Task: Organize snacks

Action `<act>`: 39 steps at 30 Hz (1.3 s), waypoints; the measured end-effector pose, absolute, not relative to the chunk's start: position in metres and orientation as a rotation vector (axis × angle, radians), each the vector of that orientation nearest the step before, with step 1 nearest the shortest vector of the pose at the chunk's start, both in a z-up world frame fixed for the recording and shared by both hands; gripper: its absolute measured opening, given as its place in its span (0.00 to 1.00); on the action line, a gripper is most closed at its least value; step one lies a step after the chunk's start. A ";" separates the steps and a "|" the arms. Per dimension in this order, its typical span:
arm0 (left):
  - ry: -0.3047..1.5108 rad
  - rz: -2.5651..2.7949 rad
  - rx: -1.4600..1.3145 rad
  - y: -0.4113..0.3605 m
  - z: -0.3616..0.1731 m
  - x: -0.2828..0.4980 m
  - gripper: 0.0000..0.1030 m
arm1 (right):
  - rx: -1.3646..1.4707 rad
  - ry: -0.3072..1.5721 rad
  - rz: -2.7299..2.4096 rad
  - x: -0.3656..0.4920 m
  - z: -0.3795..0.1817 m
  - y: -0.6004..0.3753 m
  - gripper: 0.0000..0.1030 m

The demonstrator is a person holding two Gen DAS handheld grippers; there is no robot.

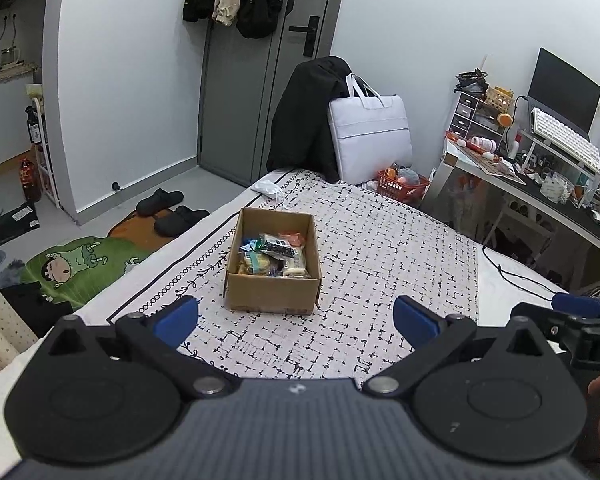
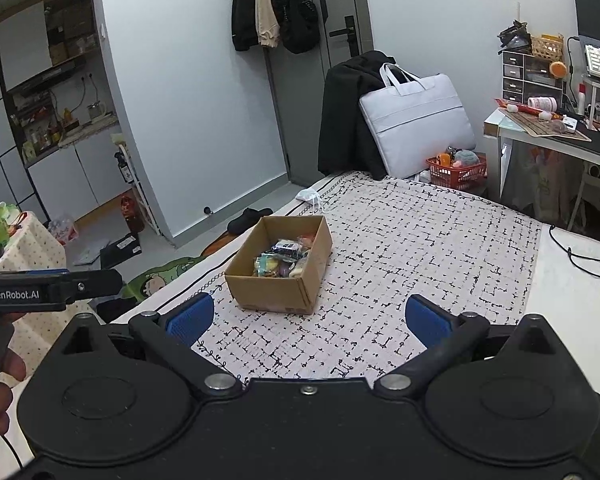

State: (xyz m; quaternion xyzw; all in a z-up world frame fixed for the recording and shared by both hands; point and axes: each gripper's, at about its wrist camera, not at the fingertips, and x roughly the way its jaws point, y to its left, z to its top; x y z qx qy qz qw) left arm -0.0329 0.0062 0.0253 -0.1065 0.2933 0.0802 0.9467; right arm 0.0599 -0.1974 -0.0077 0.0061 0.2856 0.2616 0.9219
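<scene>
Both grippers are hovering low over the patterned bedspread (image 1: 380, 240), short of the box (image 1: 274, 264). The left gripper (image 1: 296, 320) is standing wide open, holding nothing; the right gripper (image 2: 308, 320) is likewise spread wide and empty. The snacks (image 1: 274, 254) are lying piled inside the open box, which is sitting mid-bed near the left edge

Pale grey-white walls (image 1: 132, 80) enclose a grey door (image 1: 260, 92) hung with coats. A bed with a black-on-white patterned cover (image 1: 400, 248) sits beside a cluttered white desk (image 1: 512, 184); grey floor (image 1: 96, 220).
</scene>
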 end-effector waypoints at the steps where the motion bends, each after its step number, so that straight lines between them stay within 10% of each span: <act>1: 0.597 0.163 -0.217 0.007 0.025 -0.033 1.00 | 0.010 0.584 0.537 0.059 -0.007 -0.197 1.00; 39: 0.607 0.167 -0.200 0.006 0.022 -0.033 1.00 | 0.028 0.590 0.534 0.062 -0.013 -0.196 1.00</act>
